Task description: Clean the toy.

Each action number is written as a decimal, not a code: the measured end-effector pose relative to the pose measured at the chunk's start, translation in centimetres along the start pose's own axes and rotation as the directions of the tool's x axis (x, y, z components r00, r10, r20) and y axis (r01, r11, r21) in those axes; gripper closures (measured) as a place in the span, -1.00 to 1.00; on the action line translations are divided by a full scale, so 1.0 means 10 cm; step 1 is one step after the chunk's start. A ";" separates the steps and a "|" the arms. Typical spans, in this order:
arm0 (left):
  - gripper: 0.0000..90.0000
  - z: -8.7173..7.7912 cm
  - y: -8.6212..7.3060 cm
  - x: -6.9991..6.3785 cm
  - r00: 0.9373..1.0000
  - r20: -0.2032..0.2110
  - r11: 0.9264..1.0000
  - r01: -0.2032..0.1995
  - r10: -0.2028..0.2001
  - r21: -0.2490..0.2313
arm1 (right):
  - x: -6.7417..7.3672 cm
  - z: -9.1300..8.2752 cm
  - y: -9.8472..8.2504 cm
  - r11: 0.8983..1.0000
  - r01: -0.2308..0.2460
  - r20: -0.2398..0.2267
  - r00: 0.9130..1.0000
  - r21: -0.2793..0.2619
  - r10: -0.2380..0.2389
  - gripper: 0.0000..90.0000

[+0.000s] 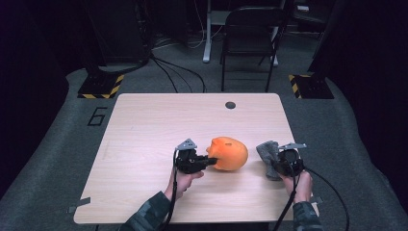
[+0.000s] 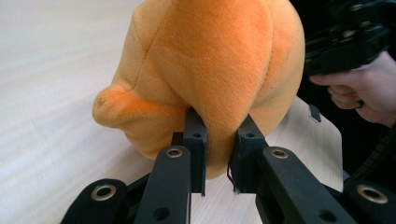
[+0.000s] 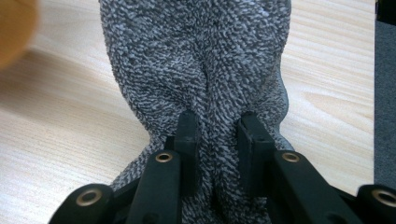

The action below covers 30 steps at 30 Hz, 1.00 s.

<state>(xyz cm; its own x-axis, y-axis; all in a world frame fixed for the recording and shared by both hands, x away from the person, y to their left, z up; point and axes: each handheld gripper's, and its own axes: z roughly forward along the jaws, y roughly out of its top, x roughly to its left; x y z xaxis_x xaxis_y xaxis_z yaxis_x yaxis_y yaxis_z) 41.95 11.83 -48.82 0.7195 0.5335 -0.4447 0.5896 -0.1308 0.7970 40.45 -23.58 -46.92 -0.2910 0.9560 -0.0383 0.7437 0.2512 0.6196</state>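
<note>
Between the jaws of the left gripper [image 2: 218,154] a fold of the orange plush toy [image 2: 210,70] is getting squeezed. The jaws are nearly closed and biting into the soft fabric at the toy's lower edge, so it's clearly gripping the plush. In the left gripper view the toy is bulging up and away from the jaws, with a little rounded nub sticking out to the left side of them. Past the toy on the right, the person's other hand is holding the second gripper.

Over at the right gripper [image 3: 217,135], same deal: the jaws are pinching down to a narrow gap on a bunched ridge of a grey terry cloth [image 3: 196,60]. The cloth is spreading out above and around the jaws, and a blurry bit of orange is showing at the upper left corner of that view.

From the high view, the left gripper [image 1: 210,161] is pointing toward the right one, with the orange plush toy [image 1: 230,153] sitting just off its tips on the wooden table [image 1: 154,125]. The right gripper [image 1: 278,161] is sitting further along on the toy's far side, with the grey cloth [image 1: 267,153] bunched against it, near the toy but not touching it. Both forearms are coming in from the near table edge. Beyond the table a black folding chair [image 1: 250,38] is standing on the grey floor.
</note>
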 end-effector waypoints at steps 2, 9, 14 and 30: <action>0.75 0.04 -0.04 0.04 1.000 -0.009 1.000 0.012 -0.011 0.019 | 0.00 0.01 0.00 1.000 0.008 -0.001 1.000 0.002 -0.008 0.61; 0.73 0.05 -0.04 0.00 1.000 -0.027 1.000 -0.007 0.008 0.020 | 0.12 -0.13 0.09 0.999 0.017 -0.027 0.999 -0.035 -0.018 0.61; 0.72 0.07 -0.03 -0.06 0.997 -0.057 0.999 -0.045 0.046 0.026 | 0.43 -0.35 0.27 0.992 0.052 -0.120 0.991 -0.112 -0.065 0.61; 0.70 0.12 -0.05 -0.15 0.984 -0.093 0.988 -0.147 0.151 0.048 | 1.33 -0.38 0.45 0.944 0.262 -0.083 0.955 -0.201 -0.283 0.60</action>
<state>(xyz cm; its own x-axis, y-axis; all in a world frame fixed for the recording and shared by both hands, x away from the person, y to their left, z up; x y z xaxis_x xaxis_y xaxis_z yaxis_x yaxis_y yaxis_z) 41.04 10.07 -49.02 0.7630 0.5828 -0.2796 0.4945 -0.2476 0.8332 37.58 -10.30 -41.66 -0.5386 0.8296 -0.1471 0.5047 0.4575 0.7321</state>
